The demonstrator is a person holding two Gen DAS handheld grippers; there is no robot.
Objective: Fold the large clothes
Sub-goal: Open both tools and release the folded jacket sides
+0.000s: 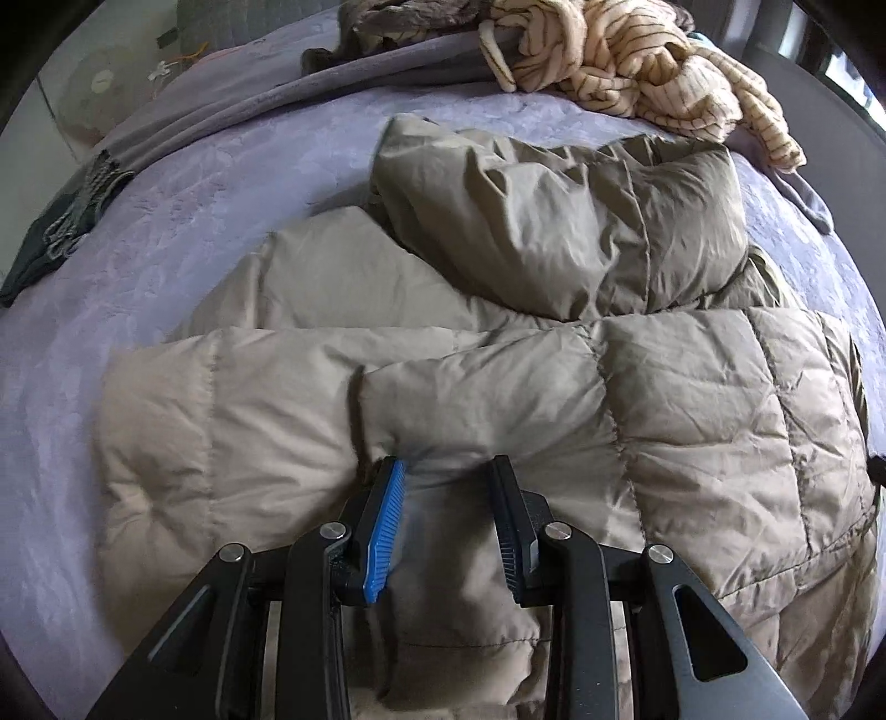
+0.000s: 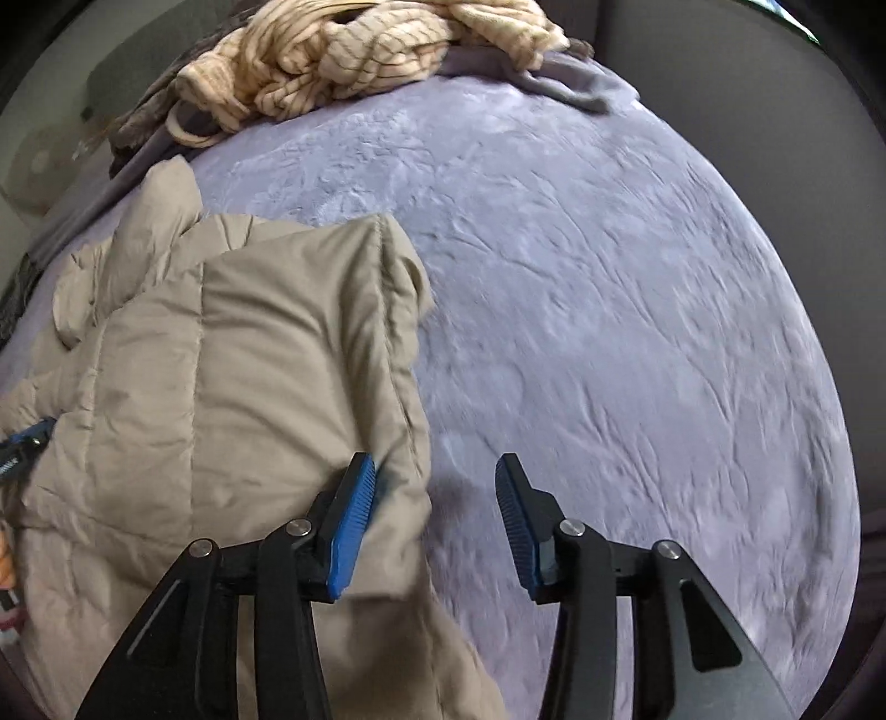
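Note:
A beige quilted puffer jacket lies partly folded on a lilac bedspread, its hood bunched at the far side. My left gripper is open, its jaws straddling a fold of the jacket just above its surface. In the right wrist view the jacket fills the left half. My right gripper is open over the jacket's right edge, the left finger above the fabric and the right finger over the bedspread. The left gripper's tip shows at the far left.
A cream striped garment lies crumpled at the far side of the bed, also in the right wrist view. A grey blanket and dark brown cloth lie beside it. A dark fringed cloth lies at the left edge.

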